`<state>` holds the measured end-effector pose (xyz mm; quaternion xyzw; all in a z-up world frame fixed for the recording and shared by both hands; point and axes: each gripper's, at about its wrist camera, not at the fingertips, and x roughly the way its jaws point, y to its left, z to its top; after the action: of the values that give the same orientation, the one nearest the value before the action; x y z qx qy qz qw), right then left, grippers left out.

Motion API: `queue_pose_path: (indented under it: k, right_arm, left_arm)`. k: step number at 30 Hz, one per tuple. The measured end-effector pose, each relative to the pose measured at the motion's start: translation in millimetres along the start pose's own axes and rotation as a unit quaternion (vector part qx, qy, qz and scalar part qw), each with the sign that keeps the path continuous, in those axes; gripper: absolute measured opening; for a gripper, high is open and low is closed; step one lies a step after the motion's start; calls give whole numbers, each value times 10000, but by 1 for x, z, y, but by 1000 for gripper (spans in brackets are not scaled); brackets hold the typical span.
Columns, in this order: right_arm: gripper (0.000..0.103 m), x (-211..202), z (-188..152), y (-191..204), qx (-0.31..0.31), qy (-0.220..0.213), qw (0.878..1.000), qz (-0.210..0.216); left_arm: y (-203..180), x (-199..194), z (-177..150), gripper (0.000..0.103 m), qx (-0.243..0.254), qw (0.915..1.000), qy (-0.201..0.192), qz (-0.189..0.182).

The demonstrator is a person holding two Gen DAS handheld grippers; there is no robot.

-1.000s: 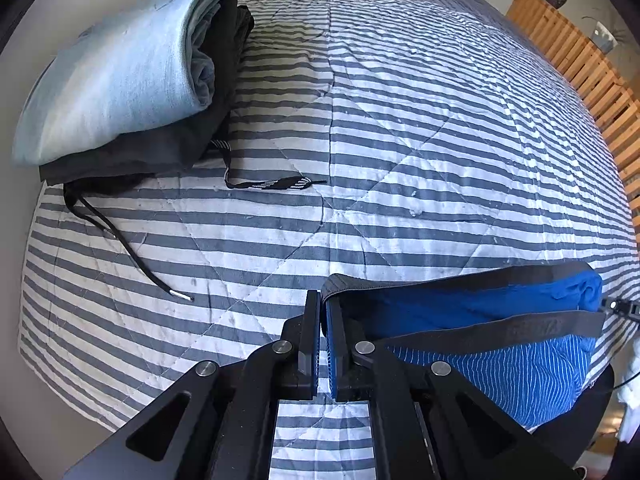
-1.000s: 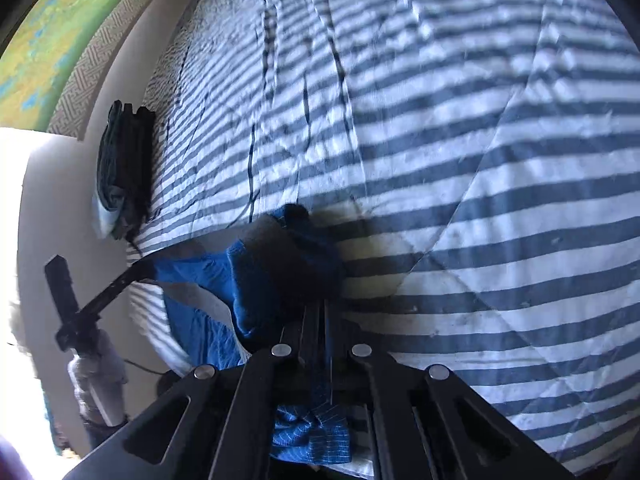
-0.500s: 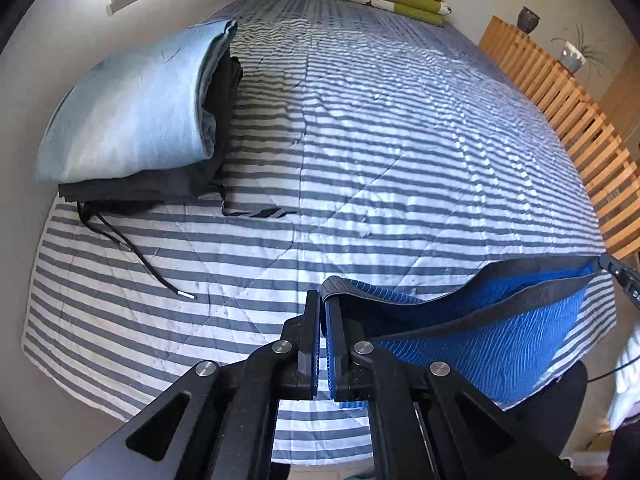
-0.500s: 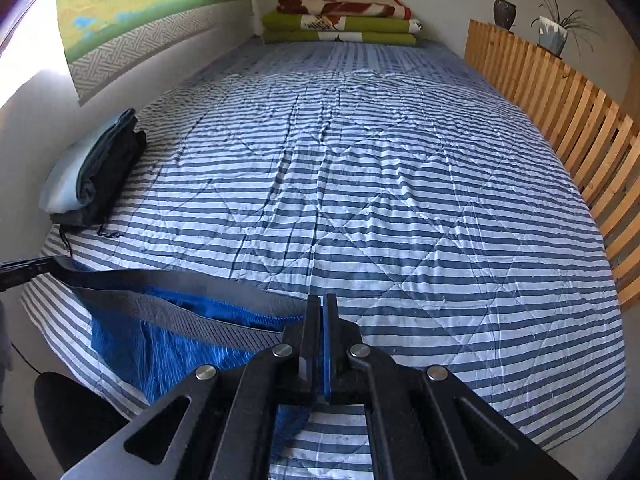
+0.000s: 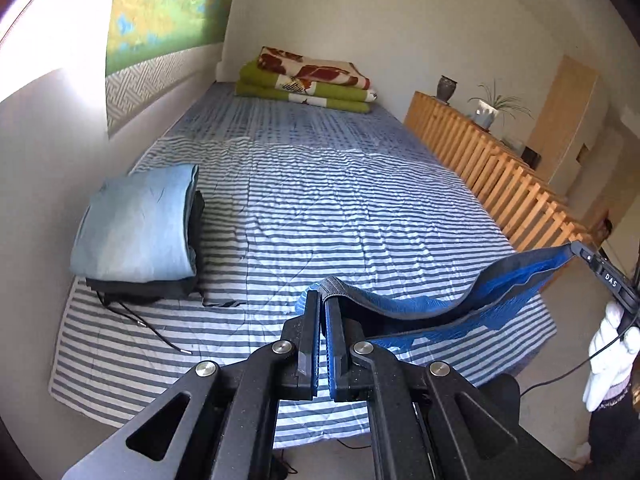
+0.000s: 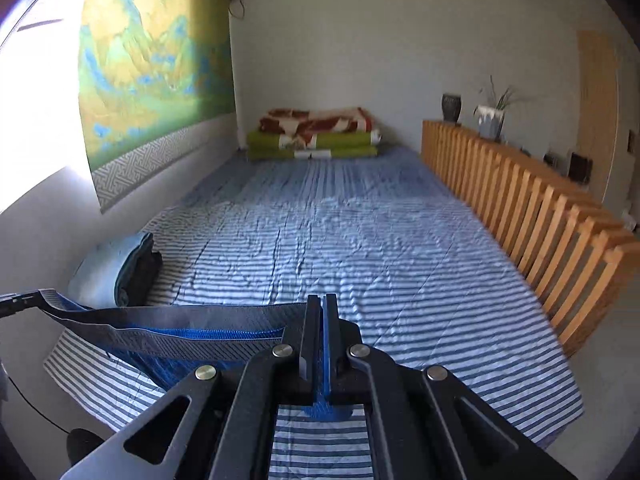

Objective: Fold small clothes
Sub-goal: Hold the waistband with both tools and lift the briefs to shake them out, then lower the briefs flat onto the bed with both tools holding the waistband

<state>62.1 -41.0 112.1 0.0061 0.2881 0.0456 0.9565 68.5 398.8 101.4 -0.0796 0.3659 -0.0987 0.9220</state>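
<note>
Blue shorts with a grey elastic waistband [image 5: 448, 312] [image 6: 172, 328] hang stretched in the air over the near end of the striped bed [image 5: 352, 208] [image 6: 360, 240]. My left gripper [image 5: 322, 300] is shut on one end of the waistband. My right gripper [image 6: 323, 304] is shut on the other end; in the left wrist view it shows at the far right [image 5: 576, 249], held by a white-gloved hand [image 5: 608, 356]. The blue legs droop below the band toward the bed's front edge.
A folded stack, pale blue cloth [image 5: 136, 228] [image 6: 104, 268] on dark clothes with loose drawstrings [image 5: 160, 332], lies at the bed's left edge by the wall. Folded green and red blankets [image 5: 308, 84] [image 6: 316, 136] sit at the far end. A wooden slatted rail [image 5: 492, 176] [image 6: 532, 220] borders the right side.
Both grippers have risen and tilted up, lifting the shorts off the bed. The waistband is now pulled out wide between them, and the room's far wall has come into view.
</note>
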Motion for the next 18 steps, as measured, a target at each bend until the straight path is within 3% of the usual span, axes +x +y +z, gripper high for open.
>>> queue_pose_path:
  k: [5,7,12,14,15,16,18]
  right_arm:
    - [1,34,4,2,85,244,9996,-75]
    - [1,64,0,-3,172,462,9987,-145]
    - [1,190,-14,-21,522,1326,9888,-440]
    - [1,256,-24,-27,555,1862,9807,-238]
    - [2,286,-29,-32,680,2173,9737,-85]
    - [2,312,-35,-36,803,2501,9649,22]
    - [2,345,-45,-46,928,2806,9552,131]
  left_arm:
    - [7,39,25,2,-48,9993,357,5]
    - [19,87,33,2,-241,9972,709,66]
    - [49,242,46,3,-456,9850,1607,423]
    - [60,299,47,8,-587,9795,1792,712]
    - [65,327,48,18,-579,9739,1999,906]
    - [70,349,49,29,-771,9695,2169,842]
    - [79,376,51,32,-1068,9662,2269,592]
